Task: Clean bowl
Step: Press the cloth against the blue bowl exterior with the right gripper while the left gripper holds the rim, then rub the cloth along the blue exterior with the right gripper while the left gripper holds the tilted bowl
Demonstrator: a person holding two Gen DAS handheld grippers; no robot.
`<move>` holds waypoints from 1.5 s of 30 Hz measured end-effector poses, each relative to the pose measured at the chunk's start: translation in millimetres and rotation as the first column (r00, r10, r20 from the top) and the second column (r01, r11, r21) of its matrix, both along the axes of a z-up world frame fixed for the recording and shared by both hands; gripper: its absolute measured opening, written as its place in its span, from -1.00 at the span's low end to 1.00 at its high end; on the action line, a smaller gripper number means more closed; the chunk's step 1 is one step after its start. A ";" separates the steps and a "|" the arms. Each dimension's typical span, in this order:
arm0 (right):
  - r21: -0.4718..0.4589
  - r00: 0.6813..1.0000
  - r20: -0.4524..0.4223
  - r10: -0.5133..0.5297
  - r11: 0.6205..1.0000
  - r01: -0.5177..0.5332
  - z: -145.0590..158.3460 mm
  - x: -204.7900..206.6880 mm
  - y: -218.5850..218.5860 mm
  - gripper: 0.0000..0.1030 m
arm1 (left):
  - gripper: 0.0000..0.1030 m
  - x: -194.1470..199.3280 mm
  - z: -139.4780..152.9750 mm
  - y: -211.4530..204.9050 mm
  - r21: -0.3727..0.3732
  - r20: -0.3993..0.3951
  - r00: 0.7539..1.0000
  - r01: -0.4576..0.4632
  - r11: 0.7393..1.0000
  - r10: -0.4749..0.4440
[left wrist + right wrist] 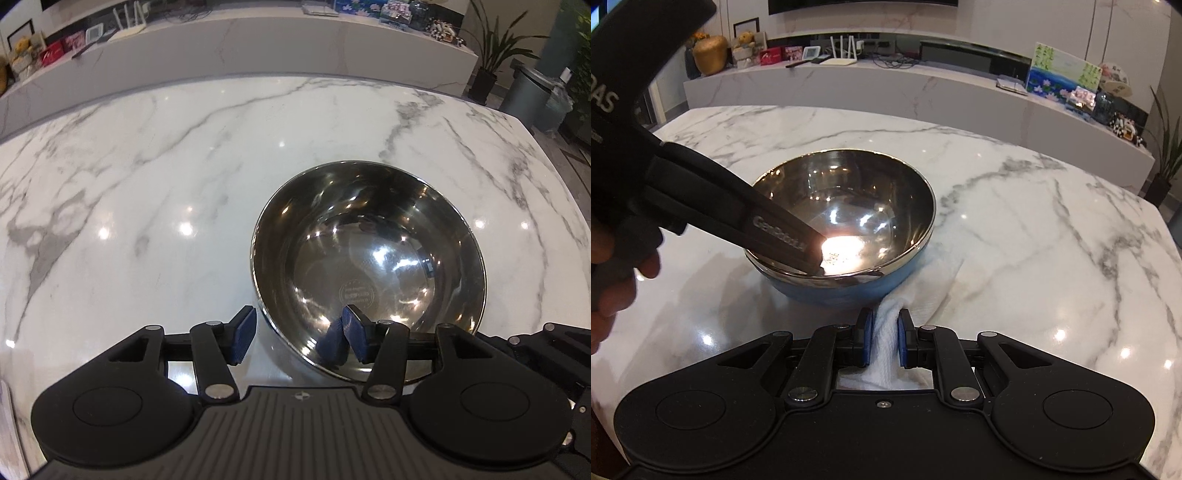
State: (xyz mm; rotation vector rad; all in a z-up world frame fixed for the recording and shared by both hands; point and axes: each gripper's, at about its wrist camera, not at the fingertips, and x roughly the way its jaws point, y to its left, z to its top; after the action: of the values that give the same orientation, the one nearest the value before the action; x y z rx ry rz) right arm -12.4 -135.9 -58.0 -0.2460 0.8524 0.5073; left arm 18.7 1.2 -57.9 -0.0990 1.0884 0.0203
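Observation:
A steel bowl [369,258] with a blue outer wall [846,291] stands on the white marble table. My left gripper [299,332] is open and straddles the bowl's near rim, one finger outside, one inside. In the right wrist view the left gripper's finger [768,229] reaches into the bowl from the left. My right gripper [884,332] is shut on a white cloth [886,343], just in front of the bowl. The cloth spreads on the table to the bowl's right.
The marble table [147,184] extends left and beyond the bowl. Behind it runs a low marble shelf [886,88] with small items. A plant [491,55] and a bin [528,92] stand at the far right, beyond the table's edge.

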 end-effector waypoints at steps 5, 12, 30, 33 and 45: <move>-0.018 1.000 -0.001 -0.011 1.000 0.011 -2.4 0.1 -0.6 -0.75 | -0.03 0.0 -0.8 -3.1 -0.010 -0.006 1.000 0.018 1.000 -0.018; -0.022 1.000 -0.007 -0.016 1.000 0.016 -6.4 1.1 -0.6 -0.73 | -0.03 0.3 -0.5 -2.6 -0.008 -0.005 1.000 0.022 1.000 -0.022; -0.021 1.000 -0.021 -0.017 1.000 0.017 -13.8 3.5 0.1 -0.61 | -0.03 -1.0 -1.3 -5.4 -0.008 -0.003 1.000 0.030 1.000 -0.030; -0.018 0.999 -0.022 -0.024 1.000 0.024 -13.5 4.1 -0.8 -0.69 | -0.03 -1.3 -1.3 -5.9 -0.006 -0.003 0.999 0.032 0.999 -0.032; 0.028 0.994 0.060 -0.087 0.996 0.086 8.5 7.4 -20.6 -0.77 | -0.31 3.9 1.0 -8.6 0.036 0.037 0.998 0.043 0.998 -0.044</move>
State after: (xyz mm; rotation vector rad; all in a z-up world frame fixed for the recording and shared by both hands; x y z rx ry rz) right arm -5.0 -156.5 -49.5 -0.1998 0.7928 0.4272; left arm 22.6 -7.3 -56.9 -0.0436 1.0520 -0.0014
